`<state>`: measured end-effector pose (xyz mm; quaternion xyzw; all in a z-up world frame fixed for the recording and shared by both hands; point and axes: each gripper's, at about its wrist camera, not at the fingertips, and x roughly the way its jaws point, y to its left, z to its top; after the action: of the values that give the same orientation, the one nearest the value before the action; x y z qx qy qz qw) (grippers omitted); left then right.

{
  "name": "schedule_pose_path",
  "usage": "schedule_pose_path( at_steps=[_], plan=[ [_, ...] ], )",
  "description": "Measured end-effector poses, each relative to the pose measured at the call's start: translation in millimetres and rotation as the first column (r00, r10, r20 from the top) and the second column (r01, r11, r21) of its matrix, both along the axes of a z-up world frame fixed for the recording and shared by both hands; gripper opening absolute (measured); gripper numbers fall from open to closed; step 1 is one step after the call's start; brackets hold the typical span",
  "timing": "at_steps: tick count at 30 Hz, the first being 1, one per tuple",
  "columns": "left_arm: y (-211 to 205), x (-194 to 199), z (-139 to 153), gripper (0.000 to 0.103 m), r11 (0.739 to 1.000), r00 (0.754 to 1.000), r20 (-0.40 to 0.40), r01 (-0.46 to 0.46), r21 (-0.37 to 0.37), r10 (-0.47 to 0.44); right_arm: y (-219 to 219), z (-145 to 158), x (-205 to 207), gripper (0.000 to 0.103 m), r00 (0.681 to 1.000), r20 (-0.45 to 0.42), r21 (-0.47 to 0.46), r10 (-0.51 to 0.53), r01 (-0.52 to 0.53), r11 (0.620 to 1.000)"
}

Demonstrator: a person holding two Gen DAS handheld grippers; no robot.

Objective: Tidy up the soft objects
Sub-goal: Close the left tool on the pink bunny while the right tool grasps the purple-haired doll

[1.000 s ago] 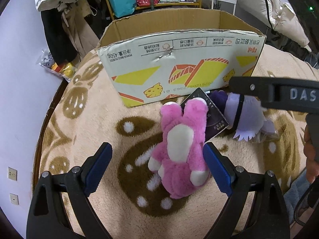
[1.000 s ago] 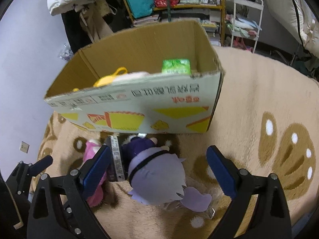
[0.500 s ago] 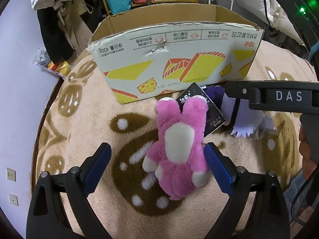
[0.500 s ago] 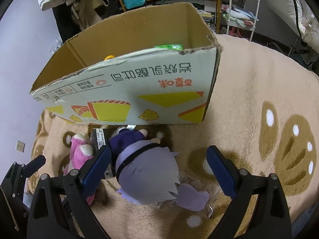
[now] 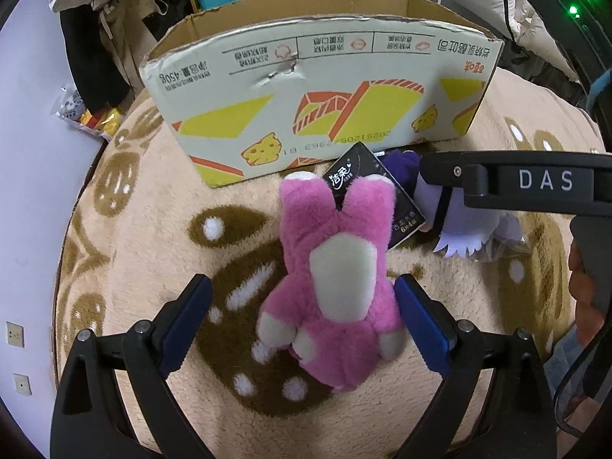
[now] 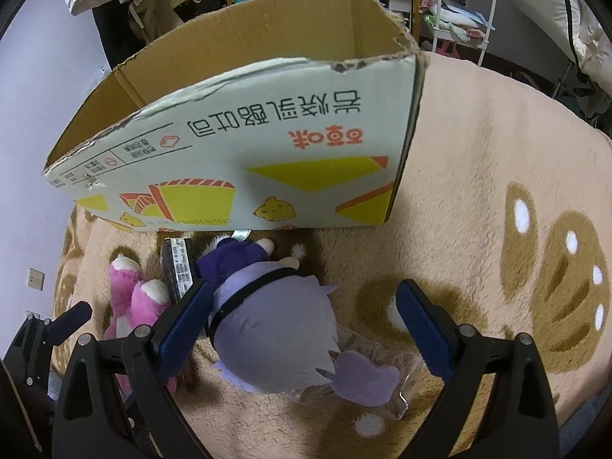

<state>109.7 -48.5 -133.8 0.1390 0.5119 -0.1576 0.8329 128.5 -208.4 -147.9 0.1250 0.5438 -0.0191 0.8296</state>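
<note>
A pink plush toy (image 5: 336,279) lies belly-up on the beige rug, between the blue pads of my open left gripper (image 5: 302,323); the right pad is close against its side. Its ears overlap a black tissue pack (image 5: 355,176). To its right lies a purple plush doll (image 6: 267,325) in clear wrapping, and my open right gripper (image 6: 302,329) straddles it, the left pad by its head. In the left wrist view the right gripper's arm (image 5: 535,183) crosses over the doll (image 5: 459,229). The pink toy (image 6: 134,298) shows at the right wrist view's left.
An open cardboard box (image 5: 321,99) stands on the rug just behind the toys; its inside is hidden. The rug (image 6: 497,153) stretches free to the right of the box. Shelves, hanging clothes and a white cart stand beyond.
Both grippers have come lower and closer to their toys; the box rim now hides the yellow and green items seen inside a second ago. The toys have not moved.
</note>
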Motion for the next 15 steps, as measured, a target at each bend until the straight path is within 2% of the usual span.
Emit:
schedule_pose_path(
  at_steps=[15],
  plan=[
    [-6.8, -1.3, -12.3, 0.094, 1.000, 0.999, -0.036, 0.024, 0.014, -0.024, 7.5, -7.4, 2.4, 0.100, 1.000, -0.024, 0.021, 0.014, -0.014, 1.000]
  ],
)
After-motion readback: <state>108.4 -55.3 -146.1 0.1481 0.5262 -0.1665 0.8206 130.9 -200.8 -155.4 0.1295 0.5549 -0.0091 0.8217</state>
